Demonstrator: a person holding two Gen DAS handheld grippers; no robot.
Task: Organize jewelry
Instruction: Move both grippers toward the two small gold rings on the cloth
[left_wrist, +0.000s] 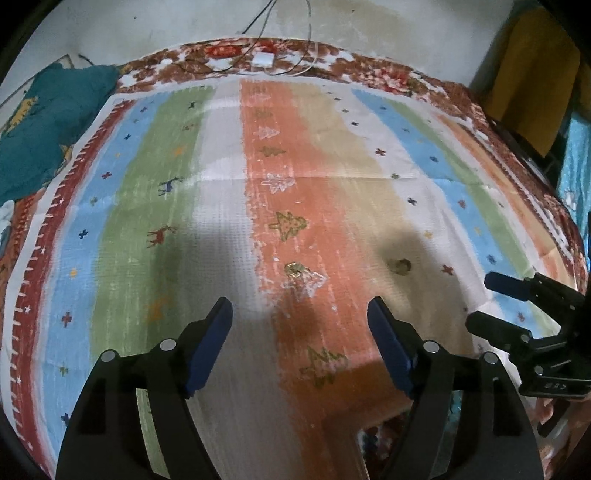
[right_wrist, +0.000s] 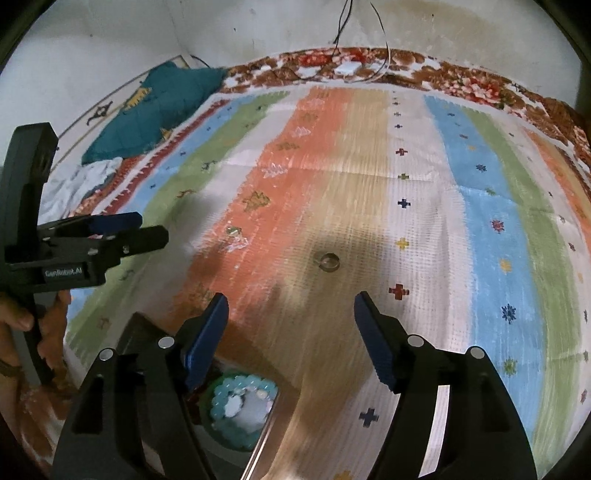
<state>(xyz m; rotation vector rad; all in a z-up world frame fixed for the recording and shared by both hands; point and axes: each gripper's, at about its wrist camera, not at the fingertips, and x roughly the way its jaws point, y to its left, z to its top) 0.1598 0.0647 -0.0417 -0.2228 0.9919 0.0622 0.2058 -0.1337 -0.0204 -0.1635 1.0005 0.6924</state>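
Observation:
A metal ring (right_wrist: 328, 261) lies on the tan stripe of the striped cloth, ahead of my open, empty right gripper (right_wrist: 290, 314); it also shows in the left wrist view (left_wrist: 401, 266). A small gold earring (left_wrist: 294, 270) lies on the orange stripe ahead of my open, empty left gripper (left_wrist: 301, 317); it shows in the right wrist view too (right_wrist: 232, 231). A jewelry box (right_wrist: 271, 417) with a turquoise bead bracelet (right_wrist: 240, 402) inside sits low, under the right gripper's left finger. The box corner (left_wrist: 365, 435) shows low in the left view.
The striped cloth (left_wrist: 221, 184) covers a bed with a floral cover (left_wrist: 332, 59). A teal cushion (left_wrist: 48, 122) lies at far left. A white charger with cables (left_wrist: 264, 59) rests by the wall. The right gripper (left_wrist: 491, 302) shows at the left view's right edge.

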